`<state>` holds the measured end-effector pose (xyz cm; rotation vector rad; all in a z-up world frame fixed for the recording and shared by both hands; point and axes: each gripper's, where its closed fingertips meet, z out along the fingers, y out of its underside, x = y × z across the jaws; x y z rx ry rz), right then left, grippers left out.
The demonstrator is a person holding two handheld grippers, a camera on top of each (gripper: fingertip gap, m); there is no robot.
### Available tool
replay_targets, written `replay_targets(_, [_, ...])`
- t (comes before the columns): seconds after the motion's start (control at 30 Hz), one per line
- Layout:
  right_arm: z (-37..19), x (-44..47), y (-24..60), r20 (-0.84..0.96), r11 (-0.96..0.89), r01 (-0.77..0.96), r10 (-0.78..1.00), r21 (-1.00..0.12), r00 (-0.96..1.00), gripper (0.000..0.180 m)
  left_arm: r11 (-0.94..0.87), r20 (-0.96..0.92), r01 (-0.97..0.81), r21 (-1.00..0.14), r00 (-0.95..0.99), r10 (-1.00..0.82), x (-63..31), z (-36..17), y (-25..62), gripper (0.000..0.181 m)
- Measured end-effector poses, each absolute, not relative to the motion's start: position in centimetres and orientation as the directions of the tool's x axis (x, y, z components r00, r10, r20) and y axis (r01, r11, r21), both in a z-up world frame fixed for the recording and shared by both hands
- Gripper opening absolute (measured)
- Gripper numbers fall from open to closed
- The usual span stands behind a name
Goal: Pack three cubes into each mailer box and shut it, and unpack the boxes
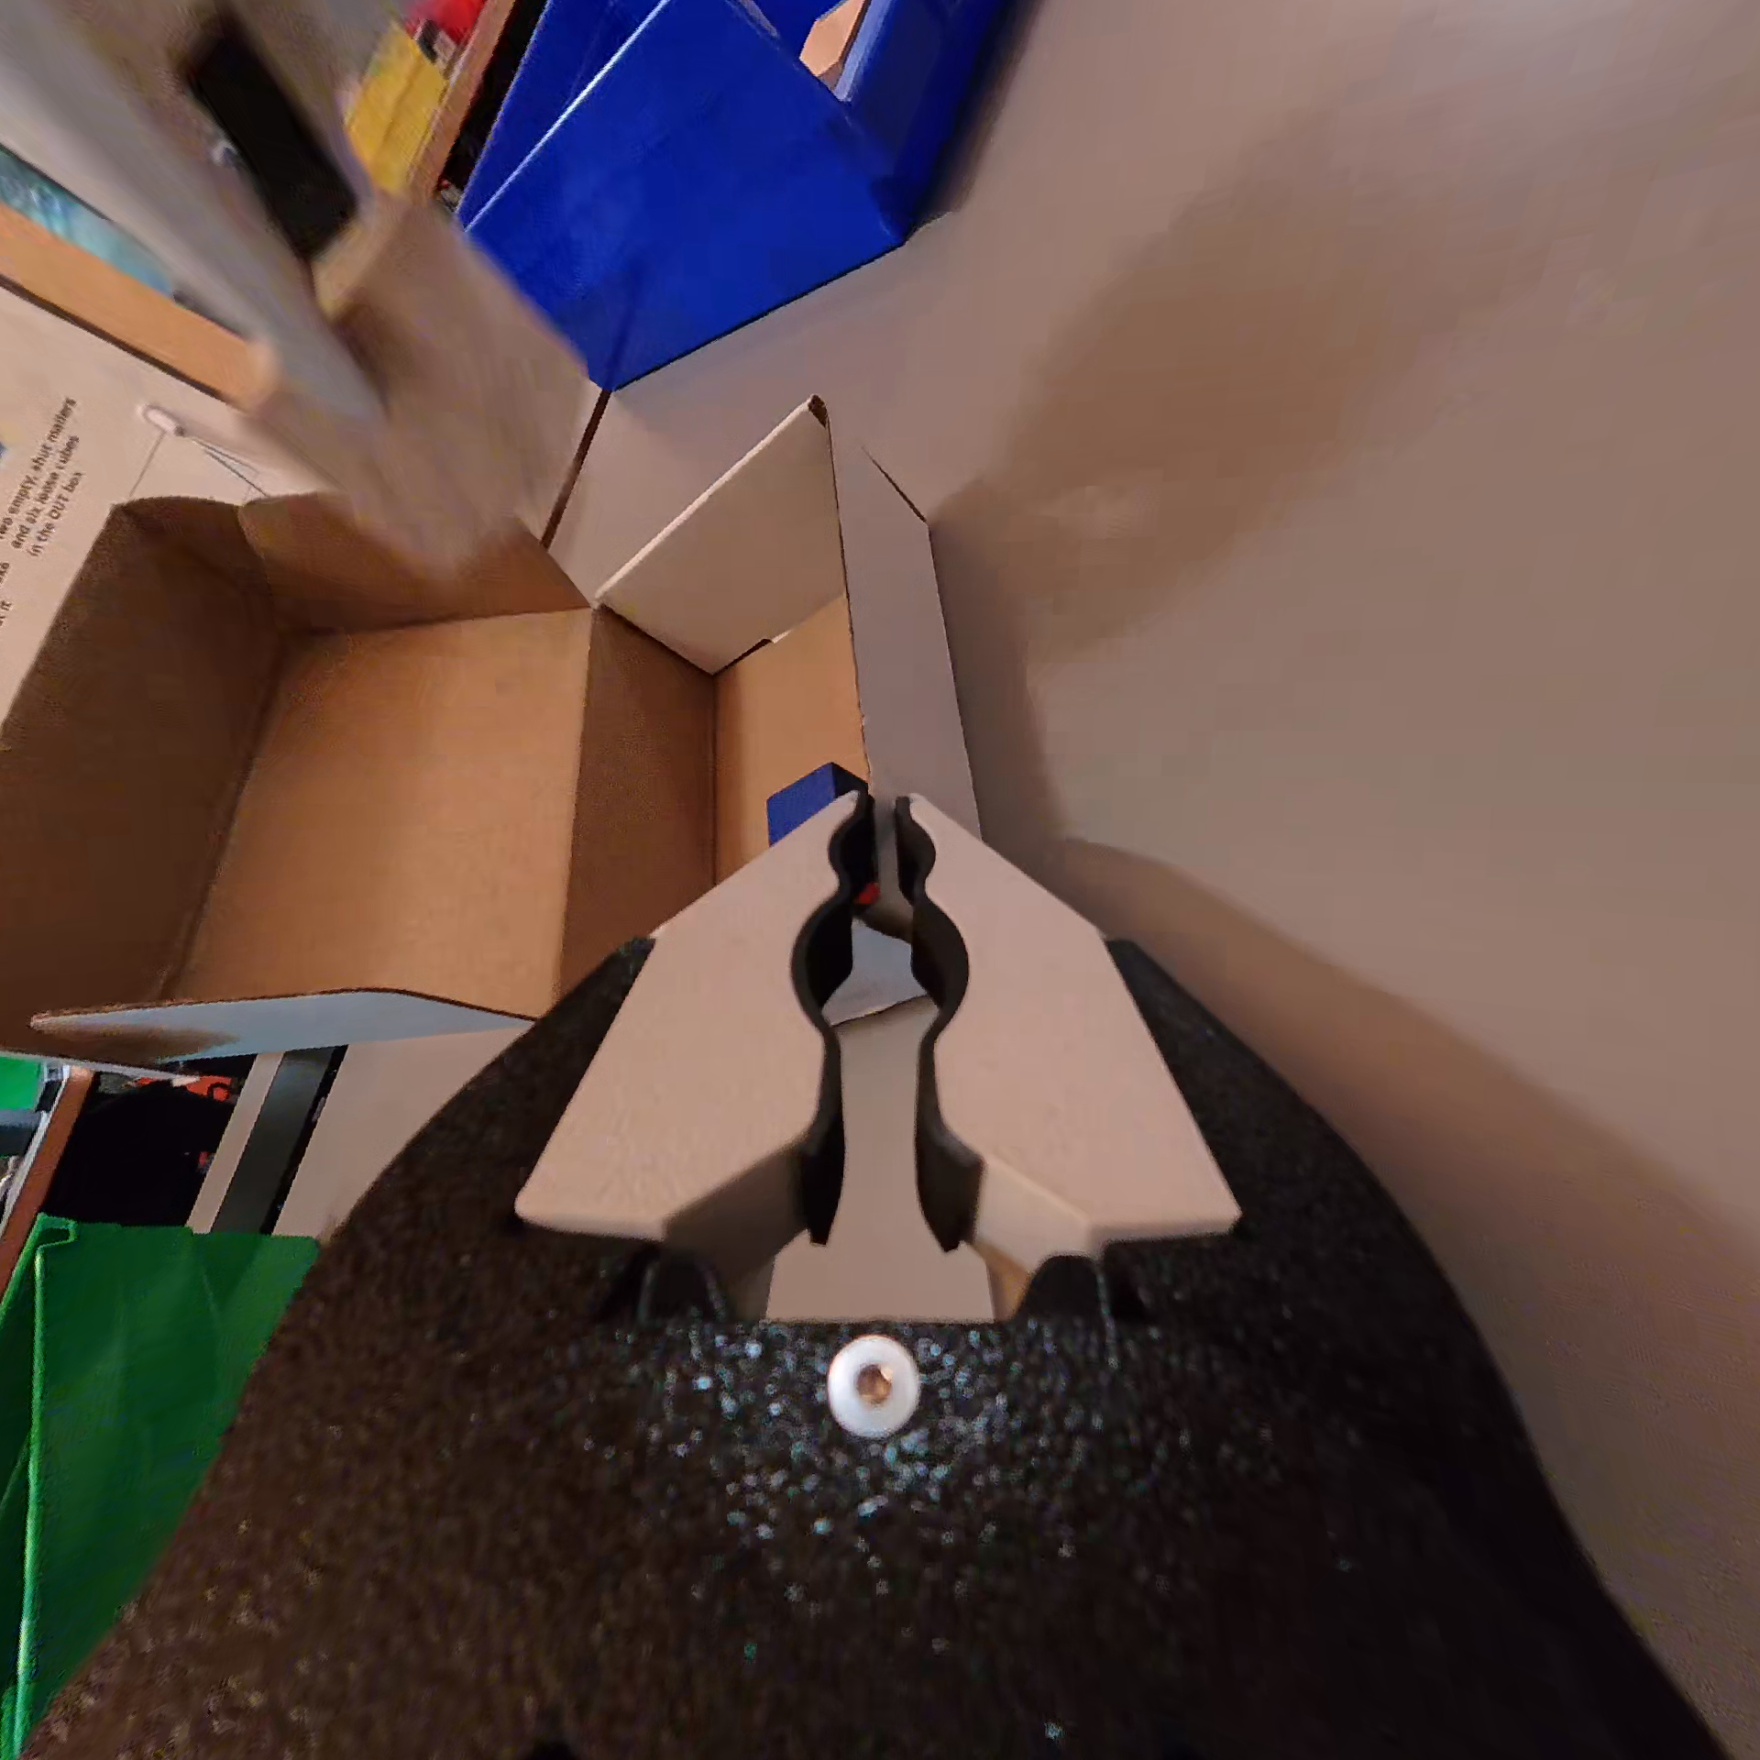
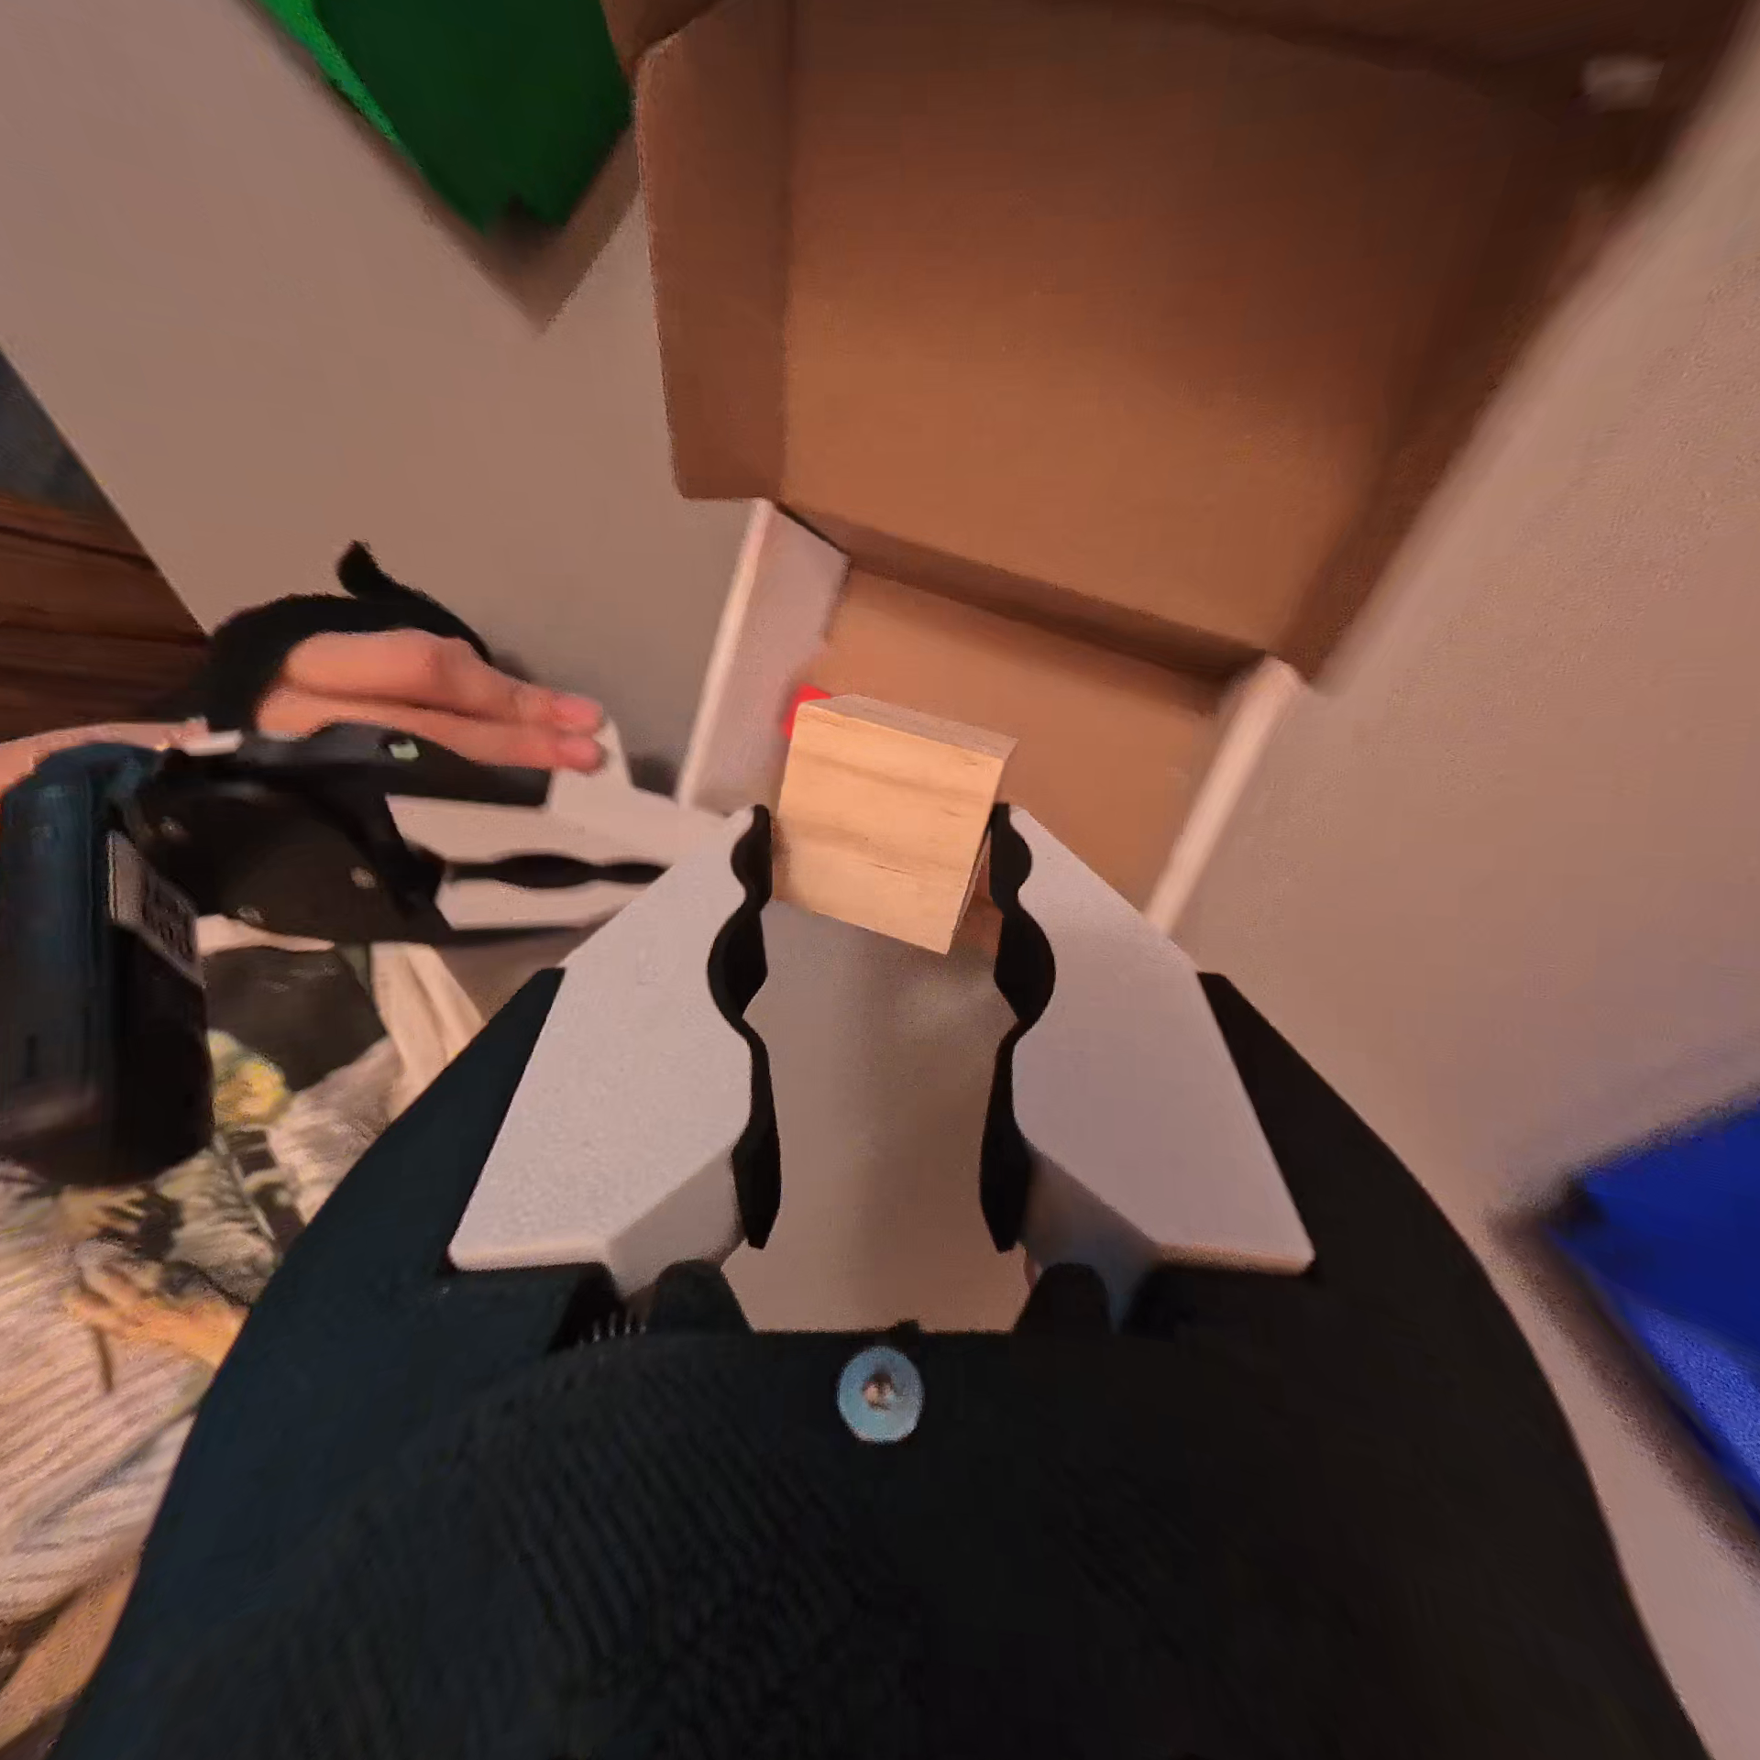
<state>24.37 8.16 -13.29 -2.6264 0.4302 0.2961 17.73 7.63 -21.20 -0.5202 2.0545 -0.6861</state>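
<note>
Right gripper [image 2: 876,838] is clamping a tilted plain wooden cube [image 2: 890,819] above the open mailer box [image 2: 1029,667]; left gripper [image 1: 881,810] is pinching that box's white side wall [image 1: 895,648], blue cube [image 1: 805,810] sitting inside

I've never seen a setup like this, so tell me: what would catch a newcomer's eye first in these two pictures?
Most striking is the pale wooden cube held between the fingertips of the right gripper, just in front of an open white mailer box with a brown inside. In the left wrist view, the left gripper is shut on that box's upright side wall, with a blue cube peeking out inside. A bright blue box sits beyond on the table.
</note>
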Motion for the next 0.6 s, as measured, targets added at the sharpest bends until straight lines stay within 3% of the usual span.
replay_targets(0.03, [-12.1,25.8,6.3,-0.246,-0.833,-0.361,-0.278,-0.419,0.929,0.045,0.757,-0.611,-0.102,-0.645,-0.526,-0.592,17.7,-21.2,7.6,0.002])
replay_targets(0.17, [-9.8,34.4,-2.4,-0.134,-0.732,-0.516,-0.515,-0.445,0.847,0.045,0.744,-0.596,-0.103,-0.660,-0.531,-0.602,17.9,-21.2,7.7,0.001])
replay_targets(0.3, [-12.4,44.6,-12.1,0.026,-0.560,-0.699,-0.788,-0.444,0.615,0.045,0.747,-0.597,-0.100,-0.658,-0.535,-0.598,18.0,-21.2,7.6,0.002])
replay_targets(0.6, [-21.0,50.4,-20.1,0.169,-0.523,-0.796,-0.852,-0.305,0.495,0.046,0.763,-0.576,-0.107,-0.638,-0.591,-0.565,17.9,-21.3,7.5,0.002])
